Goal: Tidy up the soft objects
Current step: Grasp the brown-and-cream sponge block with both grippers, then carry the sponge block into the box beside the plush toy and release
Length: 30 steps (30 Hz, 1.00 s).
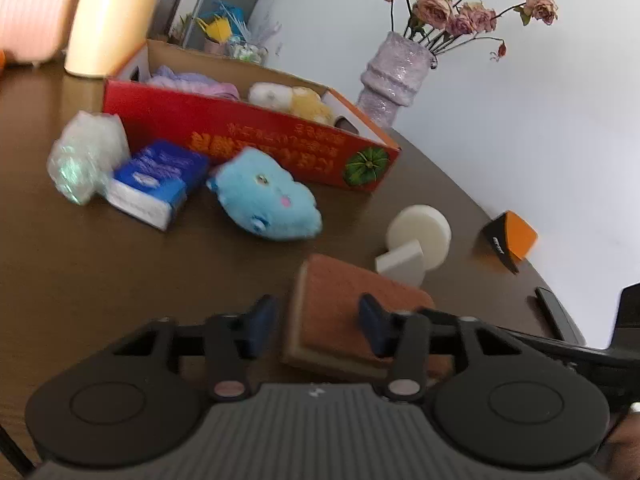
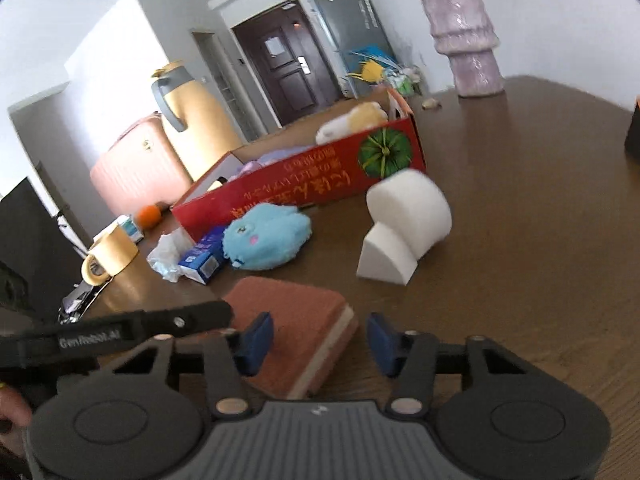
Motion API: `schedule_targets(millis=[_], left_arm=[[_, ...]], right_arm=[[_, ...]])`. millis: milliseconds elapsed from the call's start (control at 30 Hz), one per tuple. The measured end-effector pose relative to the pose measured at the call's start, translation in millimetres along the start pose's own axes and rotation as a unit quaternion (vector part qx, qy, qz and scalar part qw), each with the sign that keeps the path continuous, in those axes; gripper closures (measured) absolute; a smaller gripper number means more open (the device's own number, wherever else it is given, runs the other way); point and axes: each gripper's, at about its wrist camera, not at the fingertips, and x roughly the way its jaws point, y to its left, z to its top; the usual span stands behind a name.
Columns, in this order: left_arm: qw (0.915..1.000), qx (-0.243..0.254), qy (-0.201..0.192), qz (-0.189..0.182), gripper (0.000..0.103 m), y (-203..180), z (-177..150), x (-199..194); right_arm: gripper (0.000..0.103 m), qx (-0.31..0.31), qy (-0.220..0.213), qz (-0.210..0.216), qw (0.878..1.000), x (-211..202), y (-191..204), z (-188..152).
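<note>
A brown sponge with a cream underside [image 1: 340,312] [image 2: 296,332] lies on the dark wooden table [image 1: 120,280], close in front of both grippers. My left gripper [image 1: 318,320] straddles it: the left pad stands just off its edge and the right pad sits over its top. My right gripper [image 2: 320,340] is open around the other end, with a gap at its right pad. Farther back stands the red cardboard box [image 1: 260,144] [image 2: 320,184] holding plush toys [image 1: 292,100]. A blue plush [image 1: 268,200] [image 2: 268,240] lies in front of it.
A blue tissue pack [image 1: 156,180] and a crumpled plastic bag [image 1: 84,156] lie left of the plush. White foam pieces [image 1: 420,236] [image 2: 404,220], an orange-black block [image 1: 510,240], a vase [image 1: 394,76], a yellow flask [image 1: 108,16], tape roll [image 2: 112,252].
</note>
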Motion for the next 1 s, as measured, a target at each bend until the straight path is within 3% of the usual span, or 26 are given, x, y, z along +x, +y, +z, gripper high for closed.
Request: schedule_targets(millis=[67,100,200,333,400,500,567,733,833,1000], left_arm=[[0.9999,-0.007,0.000,-0.013,0.068,-1,-5,-3],[0.9998,-0.012,0.006,-0.018,0.068,-3,-7,-7],[0.9989,-0.019,0.025,-0.034,0.067,-9,-16,-20],[0.9990,-0.025,0.018,-0.031,0.048,-10,-21,-28],[0.9990,-0.039,0.013,-0.014,0.048,-6,-19,-26],[0.9985,-0.052,0.012,-0.013,0.052,-2,-15,-22],[0.9980,-0.055,0.020,-0.023,0.070,-2,-15,-20],[0.9979,-0.054,0.018,-0.030,0.071,-8,-14,-19],[0.9982,-0.046,-0.011,-0.037,0.071,-15,8,-25],[0.9961,-0.011,-0.068,-0.055,0.072,-28,90,-11]], right_arm=[[0.056,0.012,-0.008,0.001,1.000,0,-1,-2],[0.062,0.019,-0.009,0.007,1.000,2,-1,-3],[0.064,0.019,-0.003,0.024,1.000,0,-2,-4],[0.063,0.021,-0.003,0.027,0.999,-3,-3,-5],[0.063,0.015,0.000,0.026,1.000,-5,-1,-5],[0.063,0.002,0.004,0.025,1.000,-10,3,-7],[0.064,0.010,0.005,0.030,0.999,-10,1,-9],[0.070,0.023,-0.006,0.038,0.999,-14,0,-6],[0.071,0.012,-0.035,0.047,0.998,-20,5,17],[0.071,-0.041,-0.097,0.045,0.993,-9,16,105]])
